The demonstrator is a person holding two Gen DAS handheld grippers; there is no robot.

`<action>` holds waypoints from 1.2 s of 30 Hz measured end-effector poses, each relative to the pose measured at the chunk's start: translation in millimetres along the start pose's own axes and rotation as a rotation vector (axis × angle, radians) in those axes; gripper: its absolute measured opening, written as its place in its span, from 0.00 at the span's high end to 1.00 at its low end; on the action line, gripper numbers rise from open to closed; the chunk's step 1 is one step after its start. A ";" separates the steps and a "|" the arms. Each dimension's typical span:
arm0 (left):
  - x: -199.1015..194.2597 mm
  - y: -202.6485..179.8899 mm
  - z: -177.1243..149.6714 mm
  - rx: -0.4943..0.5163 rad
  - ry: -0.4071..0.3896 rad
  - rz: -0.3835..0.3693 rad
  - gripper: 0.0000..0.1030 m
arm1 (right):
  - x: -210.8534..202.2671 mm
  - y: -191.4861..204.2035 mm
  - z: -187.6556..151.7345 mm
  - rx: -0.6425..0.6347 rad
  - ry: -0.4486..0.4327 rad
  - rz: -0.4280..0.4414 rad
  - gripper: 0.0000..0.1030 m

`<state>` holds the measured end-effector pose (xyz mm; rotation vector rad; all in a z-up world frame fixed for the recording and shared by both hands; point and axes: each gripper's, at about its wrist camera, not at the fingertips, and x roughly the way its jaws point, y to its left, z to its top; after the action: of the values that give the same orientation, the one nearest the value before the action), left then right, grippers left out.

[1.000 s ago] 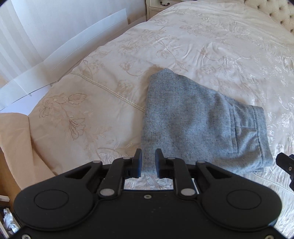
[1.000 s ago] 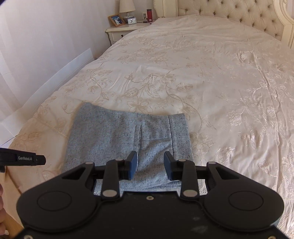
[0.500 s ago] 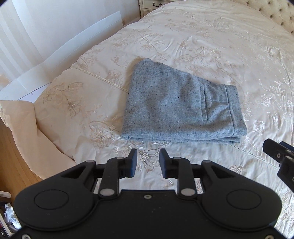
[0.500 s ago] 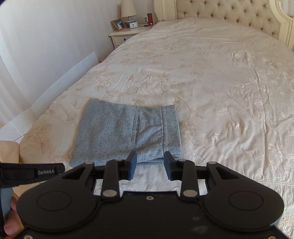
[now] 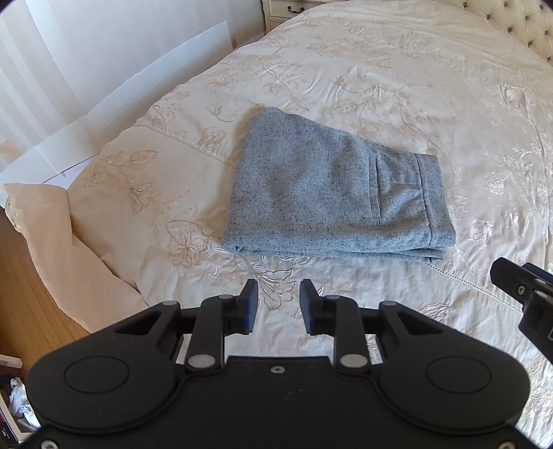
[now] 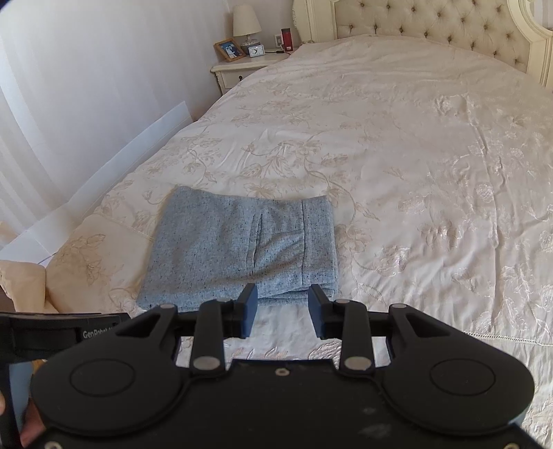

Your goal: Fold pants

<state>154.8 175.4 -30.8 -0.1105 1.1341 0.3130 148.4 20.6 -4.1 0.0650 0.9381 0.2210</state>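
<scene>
The grey speckled pants [image 5: 331, 193] lie folded into a compact stack on the cream embroidered bedspread [image 5: 432, 86], waistband to the right. My left gripper [image 5: 275, 293] hovers open a short way in front of the stack's near edge, nothing between its fingers. In the right wrist view the same pants [image 6: 242, 248] lie flat, and my right gripper [image 6: 282, 298] stands open just short of their near right corner, holding nothing. The right gripper's body [image 5: 525, 293] shows at the left view's right edge.
A nightstand [image 6: 242, 67] with a lamp, a clock and a photo frame stands at the bed's head, beside a tufted headboard [image 6: 414, 17]. The bedspread's corner [image 5: 69, 248] hangs over a wooden floor at left. White boards [image 5: 138, 86] lean against the wall.
Both grippers have drawn back and up from the folded pants, which now lie apart from the fingers. The left jaws have widened. The pants have stayed in place.
</scene>
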 end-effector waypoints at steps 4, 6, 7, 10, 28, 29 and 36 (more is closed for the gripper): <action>0.2 0.4 0.5 -0.001 0.001 0.001 0.64 | 0.1 1.9 0.5 -0.002 -0.002 0.003 0.66; 0.7 0.6 0.6 -0.001 0.002 -0.001 0.64 | 0.4 3.0 0.4 -0.003 -0.002 0.004 0.66; 1.0 0.7 0.7 0.000 0.002 0.001 0.64 | 0.5 3.6 0.2 -0.005 -0.003 0.004 0.66; 1.7 1.0 0.9 0.001 0.002 -0.001 0.64 | 1.3 4.6 0.2 -0.004 -0.002 0.006 0.66; 4.2 0.0 0.6 0.015 0.007 -0.001 0.64 | 2.1 6.7 -0.7 -0.011 0.003 0.006 0.66; 4.2 0.1 0.3 0.015 0.008 -0.001 0.64 | 2.4 7.0 -0.7 -0.012 0.005 0.007 0.66; 6.6 1.2 0.3 0.007 0.014 0.001 0.64 | 4.7 9.3 -1.8 -0.017 0.013 0.010 0.66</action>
<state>157.3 177.8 -36.6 -0.1060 1.1486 0.3091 148.1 30.6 -7.5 0.0525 0.9485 0.2391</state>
